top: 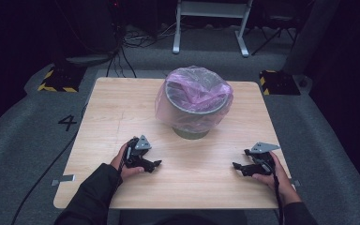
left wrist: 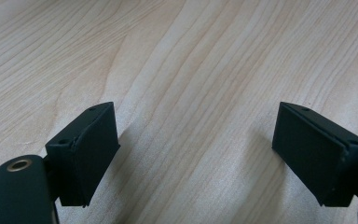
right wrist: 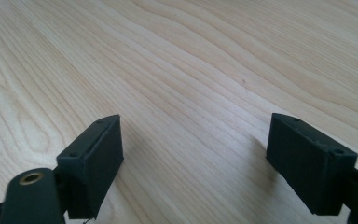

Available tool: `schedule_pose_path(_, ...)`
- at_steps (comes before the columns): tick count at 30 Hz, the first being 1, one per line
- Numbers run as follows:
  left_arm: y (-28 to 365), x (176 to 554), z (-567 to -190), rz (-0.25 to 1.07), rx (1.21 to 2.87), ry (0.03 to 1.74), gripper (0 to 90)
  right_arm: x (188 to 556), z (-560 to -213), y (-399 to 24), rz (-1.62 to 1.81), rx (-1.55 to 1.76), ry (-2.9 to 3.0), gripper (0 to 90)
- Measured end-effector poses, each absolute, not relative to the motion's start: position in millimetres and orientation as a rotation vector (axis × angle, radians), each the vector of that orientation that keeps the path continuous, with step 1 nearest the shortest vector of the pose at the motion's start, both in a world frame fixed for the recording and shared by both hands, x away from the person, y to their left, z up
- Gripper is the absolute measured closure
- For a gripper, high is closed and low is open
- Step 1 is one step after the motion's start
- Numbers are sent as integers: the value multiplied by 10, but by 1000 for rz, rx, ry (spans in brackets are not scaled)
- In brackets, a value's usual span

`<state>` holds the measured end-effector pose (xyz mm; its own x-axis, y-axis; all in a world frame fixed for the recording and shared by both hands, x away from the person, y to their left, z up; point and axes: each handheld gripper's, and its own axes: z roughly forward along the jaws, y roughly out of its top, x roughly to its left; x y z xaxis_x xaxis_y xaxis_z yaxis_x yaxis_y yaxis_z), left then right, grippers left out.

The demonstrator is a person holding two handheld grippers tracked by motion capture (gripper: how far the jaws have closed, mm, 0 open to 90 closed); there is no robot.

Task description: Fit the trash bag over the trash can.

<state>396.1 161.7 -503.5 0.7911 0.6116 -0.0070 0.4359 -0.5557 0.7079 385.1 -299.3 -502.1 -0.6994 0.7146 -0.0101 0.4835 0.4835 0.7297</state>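
Observation:
A grey bin [top: 194, 105] lined with a pink plastic bag [top: 193, 89] stands upright at the middle back of the wooden table [top: 122, 112]. My left gripper [top: 155, 164] rests low over the table's front left, pointing right, held by a hand in a dark sleeve. My right gripper [top: 236, 167] sits at the front right, pointing left. In the left gripper view my left gripper [left wrist: 196, 135] is open over bare wood. In the right gripper view my right gripper [right wrist: 196, 140] is open too, nothing between its jaws.
Grey carpet surrounds the table. Black and yellow striped blocks [top: 56, 79] [top: 279, 82] sit on the floor beyond the far corners. A white frame's legs [top: 176, 28] and cables [top: 131, 42] lie farther back. A "4" [top: 68, 123] is marked on the floor at left.

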Motion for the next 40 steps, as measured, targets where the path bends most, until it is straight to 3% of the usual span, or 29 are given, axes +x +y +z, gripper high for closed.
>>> schedule_pose_path(40, 1611, 3972, -5036, 308, 2248, 771, 134, 3814, -5036, -3086, 1035, 1067, 2379, 144)
